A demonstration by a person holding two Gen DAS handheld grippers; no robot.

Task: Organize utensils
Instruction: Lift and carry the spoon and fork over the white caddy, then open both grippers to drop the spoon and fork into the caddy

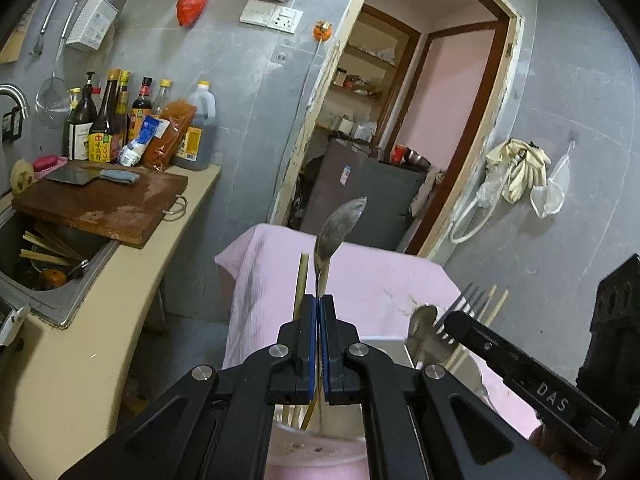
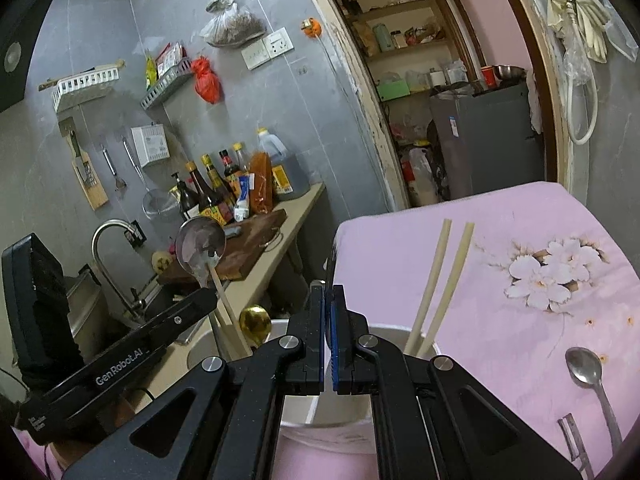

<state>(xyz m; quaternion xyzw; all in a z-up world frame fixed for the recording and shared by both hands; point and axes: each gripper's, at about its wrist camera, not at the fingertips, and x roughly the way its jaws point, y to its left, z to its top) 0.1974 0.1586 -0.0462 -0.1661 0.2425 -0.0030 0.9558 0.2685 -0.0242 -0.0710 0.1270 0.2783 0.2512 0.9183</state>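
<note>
My left gripper is shut on the handle of a steel spoon, bowl up, over a white cup that holds a chopstick. In the right wrist view that spoon stands up from the left gripper, next to a gold spoon. My right gripper is shut on a fork seen edge-on, above a white cup with two pale chopsticks. The fork's tines stick out of the right gripper.
Both cups stand on a table under a pink flowered cloth. A loose spoon and a peeler lie on it at the right. To the left are a counter with a cutting board, a cleaver, bottles and a sink.
</note>
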